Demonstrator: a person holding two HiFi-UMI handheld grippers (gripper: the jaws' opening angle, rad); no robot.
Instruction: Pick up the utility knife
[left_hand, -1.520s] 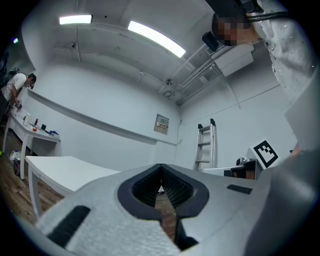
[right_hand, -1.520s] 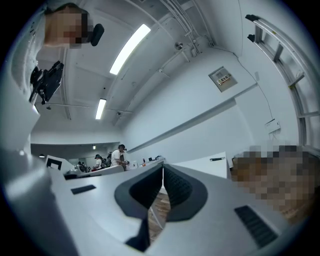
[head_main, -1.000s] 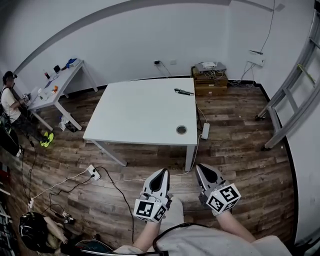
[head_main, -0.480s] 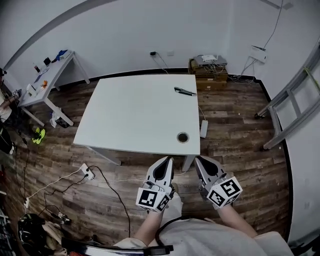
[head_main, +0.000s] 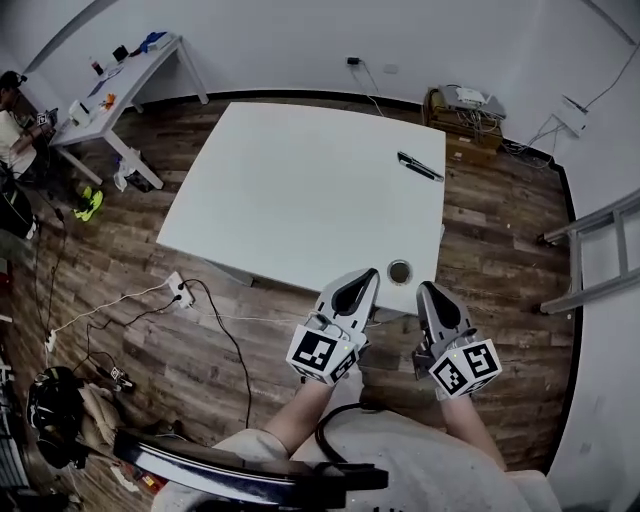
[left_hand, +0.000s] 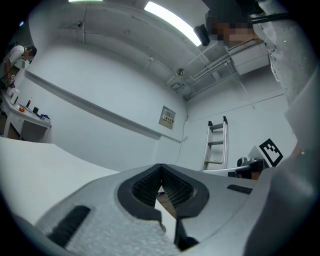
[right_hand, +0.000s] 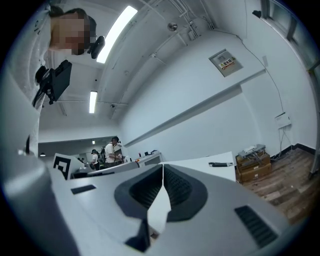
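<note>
The utility knife (head_main: 420, 167), dark with a green trim, lies near the far right edge of the white table (head_main: 300, 190); it also shows as a small dark bar in the right gripper view (right_hand: 220, 164). Both grippers hover side by side at the table's near right corner, well short of the knife. My left gripper (head_main: 370, 272) is shut and empty, its ridged pads meeting at the tips (left_hand: 161, 167). My right gripper (head_main: 425, 288) is likewise shut with nothing in it (right_hand: 162, 166).
A round cable hole (head_main: 399, 271) sits in the table just ahead of the grippers. A second desk (head_main: 120, 75) and a person (head_main: 15, 130) are far left, a cardboard box (head_main: 460, 105) at the back wall, a ladder (head_main: 600, 250) right, and a power strip (head_main: 180, 292) with cables on the floor.
Both grippers have travelled forward together from over the wooden floor up to the table's near right corner. The table and knife now appear closer. Jaws stayed shut.
</note>
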